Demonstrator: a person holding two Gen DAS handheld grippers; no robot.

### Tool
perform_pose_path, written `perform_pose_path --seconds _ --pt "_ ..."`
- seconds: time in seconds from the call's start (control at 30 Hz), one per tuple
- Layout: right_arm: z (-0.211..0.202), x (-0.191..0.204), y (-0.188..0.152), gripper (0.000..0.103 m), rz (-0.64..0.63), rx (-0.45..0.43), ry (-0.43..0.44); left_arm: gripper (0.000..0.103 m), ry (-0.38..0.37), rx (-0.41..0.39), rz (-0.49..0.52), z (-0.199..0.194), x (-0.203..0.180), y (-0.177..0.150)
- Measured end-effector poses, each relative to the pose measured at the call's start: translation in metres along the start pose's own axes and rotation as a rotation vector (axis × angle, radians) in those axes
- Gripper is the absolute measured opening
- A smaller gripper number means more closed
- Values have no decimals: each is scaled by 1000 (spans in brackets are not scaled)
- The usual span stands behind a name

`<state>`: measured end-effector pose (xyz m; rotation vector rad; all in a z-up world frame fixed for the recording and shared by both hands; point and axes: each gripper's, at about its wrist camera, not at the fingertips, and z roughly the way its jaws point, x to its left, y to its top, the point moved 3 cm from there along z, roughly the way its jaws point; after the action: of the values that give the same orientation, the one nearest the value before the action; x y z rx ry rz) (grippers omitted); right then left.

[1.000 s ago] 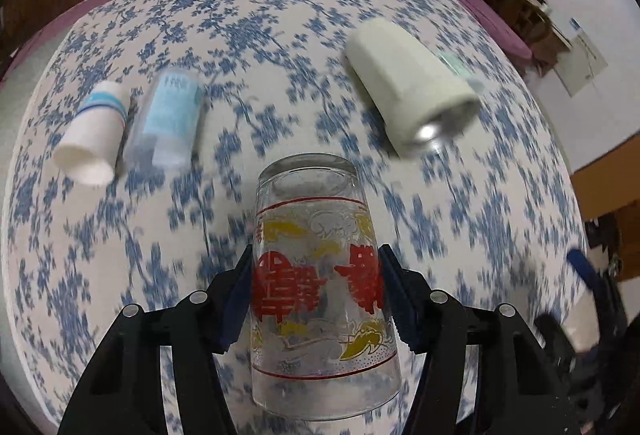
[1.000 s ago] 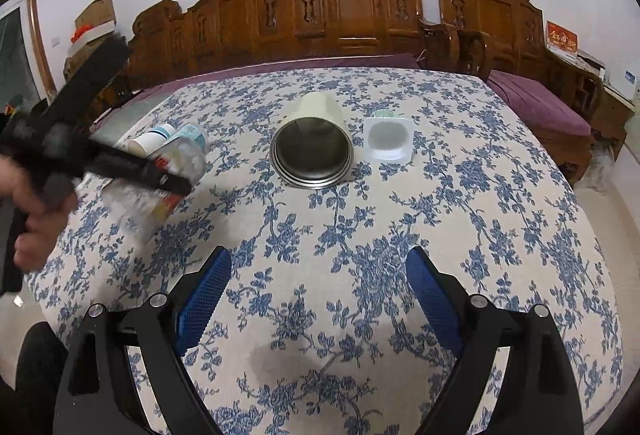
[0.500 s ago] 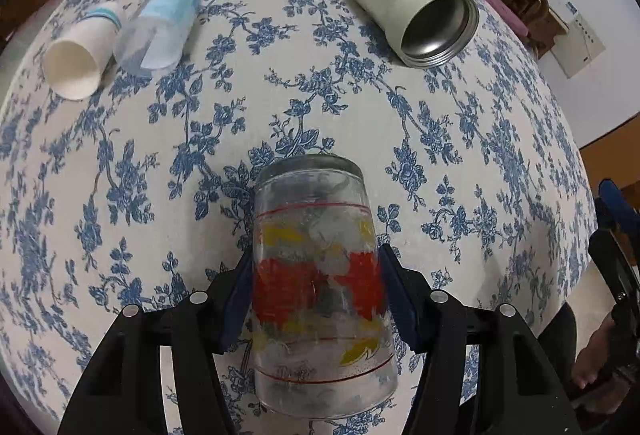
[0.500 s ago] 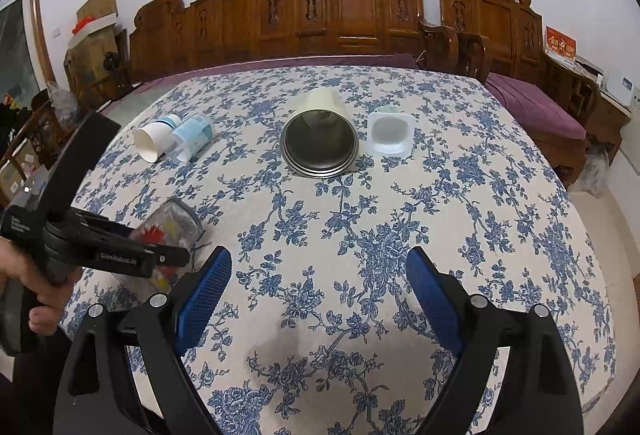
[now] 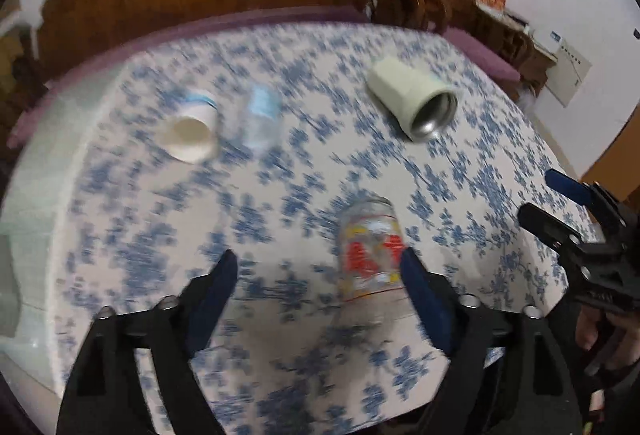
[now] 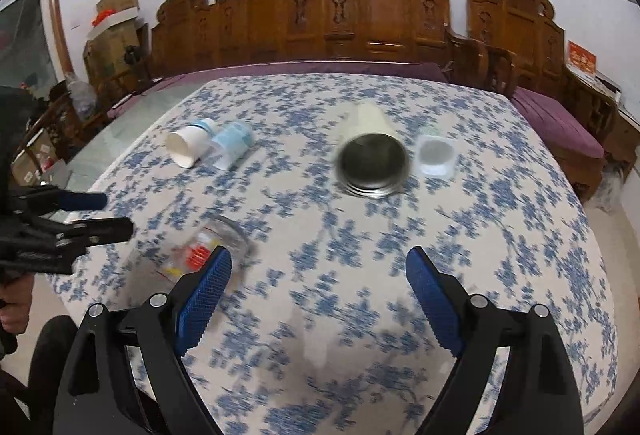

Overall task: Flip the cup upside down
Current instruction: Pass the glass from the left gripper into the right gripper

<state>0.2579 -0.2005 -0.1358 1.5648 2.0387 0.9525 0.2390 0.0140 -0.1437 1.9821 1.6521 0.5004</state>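
The glass cup [image 5: 370,249] with red and yellow print stands upside down on the flowered tablecloth, base up. It is near the right finger of my left gripper [image 5: 320,275], which is open and empty around it. The right wrist view shows the cup [image 6: 200,255] blurred at the table's left, beside the left gripper [image 6: 96,215]. My right gripper [image 6: 318,275] is open and empty above the table's near part.
A white steel-lined tumbler [image 5: 412,101] lies on its side at the back right. A white paper cup [image 5: 190,133] and a clear bottle [image 5: 258,119] lie at the back left. A small clear plastic cup [image 6: 434,155] stands beside the tumbler. Carved wooden chairs [image 6: 360,23] stand behind the table.
My left gripper has opened and let go of the glass cup, which now stands inverted on the table. The left gripper has pulled back and up. The right gripper stays open.
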Motion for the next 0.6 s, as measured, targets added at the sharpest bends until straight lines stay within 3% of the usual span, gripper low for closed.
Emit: perform_pose_path --seconds 0.1,0.27,0.5,0.6 --pt "7 20 9 90 -23 12 32 90 48 -66 -6 -19 15 -5" --pt "27 44 14 89 -21 76 85 90 63 -115 -51 -34 39 -20" --pt "79 66 9 85 27 253 136 90 91 -159 -111 -37 61 -37" --pt "98 73 5 83 52 319 145 95 79 -162 -127 -34 65 -40"
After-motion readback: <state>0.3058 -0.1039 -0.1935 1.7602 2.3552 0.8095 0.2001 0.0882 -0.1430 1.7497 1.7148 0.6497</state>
